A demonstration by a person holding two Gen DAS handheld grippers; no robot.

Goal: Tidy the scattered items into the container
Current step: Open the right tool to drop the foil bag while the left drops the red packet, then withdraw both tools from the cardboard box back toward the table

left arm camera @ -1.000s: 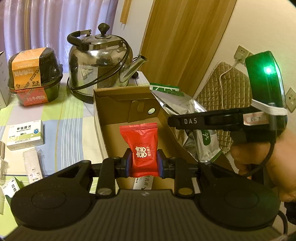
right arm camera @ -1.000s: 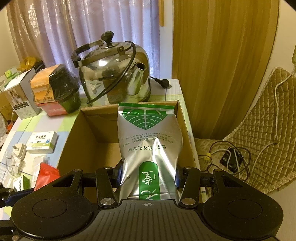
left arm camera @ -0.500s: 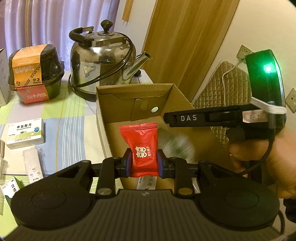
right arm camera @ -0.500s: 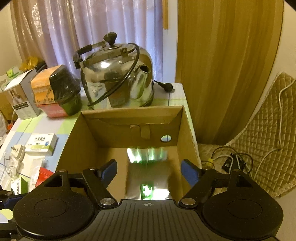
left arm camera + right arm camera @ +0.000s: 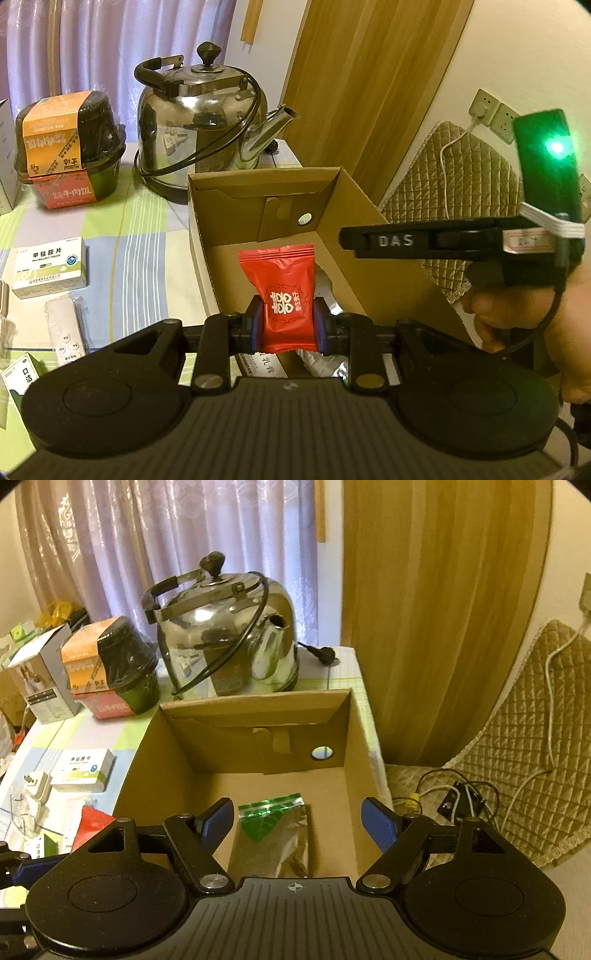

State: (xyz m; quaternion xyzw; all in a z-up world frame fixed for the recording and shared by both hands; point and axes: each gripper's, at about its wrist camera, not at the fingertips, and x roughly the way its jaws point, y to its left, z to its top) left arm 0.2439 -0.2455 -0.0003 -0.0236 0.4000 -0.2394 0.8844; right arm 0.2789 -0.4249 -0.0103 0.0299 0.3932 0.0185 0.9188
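Sachet (image 5: 287, 295), red, stands upright and clamped between the pads of the left gripper (image 5: 287, 328), its long axis pointing up and away along the fingers. The box (image 5: 373, 266) lies straight ahead of it and slightly right; the sachet seems to sit at or just over the near rim, so the coming move looks like a short push forward and then a release. The left hand is plainly the nearer one for this (it already holds the thing).

The right gripper (image 5: 297, 827) hangs above the box with its blue pads spread wide and nothing between them. Directly under it the foil pouch (image 5: 271, 834) lies flat on the box floor, long axis running from the near wall toward the far wall, green end away. In the left view the right gripper's body crosses above the box's right wall, so the two tools are close; the sachet's way in is on the left half of the opening.

Half a second ago the pouch was a blur in mid-fall; now it is at rest. A second ago the right pads were shut on it. The sachet's grip has not changed.

A pill box (image 5: 50, 266) and other small items are on the table (image 5: 147, 236), with a kettle (image 5: 201, 125) behind the box.
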